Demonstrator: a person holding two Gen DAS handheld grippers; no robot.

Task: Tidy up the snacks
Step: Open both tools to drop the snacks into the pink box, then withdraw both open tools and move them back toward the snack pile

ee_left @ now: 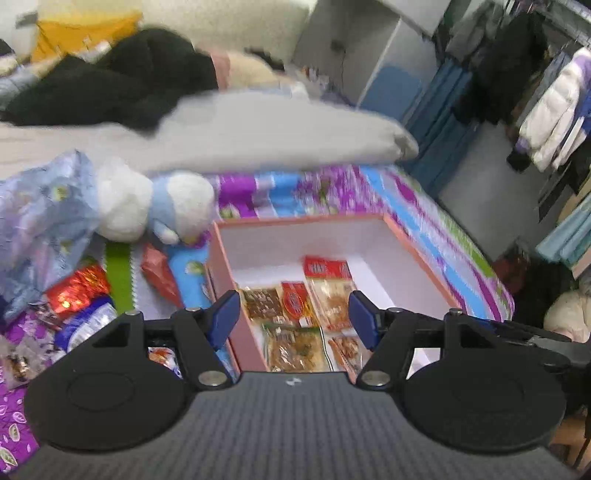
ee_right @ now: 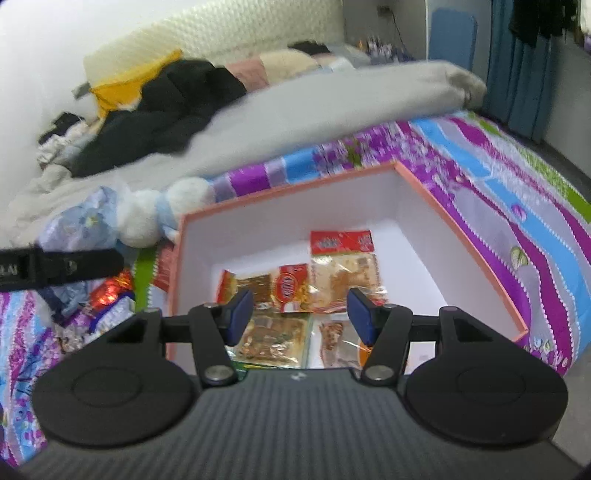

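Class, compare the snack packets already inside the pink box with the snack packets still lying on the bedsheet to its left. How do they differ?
The packets in the pink box lie flat and side by side, like the red-topped packet. The loose packets on the bedsheet sit jumbled and crumpled, like the shiny red one. The boxed ones are mostly clear-windowed with brown contents; the loose ones look like opaque foil in red, blue and white. Both groups are sealed snacks.

Bedsheet (ee_right: 480,177): striped in purple, blue, grey and green, spread over the bed.
Plush toy (ee_left: 147,206): white and pale blue, lying on the sheet beside a crumpled floral cloth (ee_left: 40,214).
Grey blanket (ee_right: 314,110): heaped across the bed.
Black clothing (ee_left: 110,81): piled behind the blanket, next to a yellow cloth (ee_left: 85,29).
Hanging clothes (ee_left: 546,107): on a rail at the far right.
Blue curtain (ee_right: 524,74): past the bed's corner.
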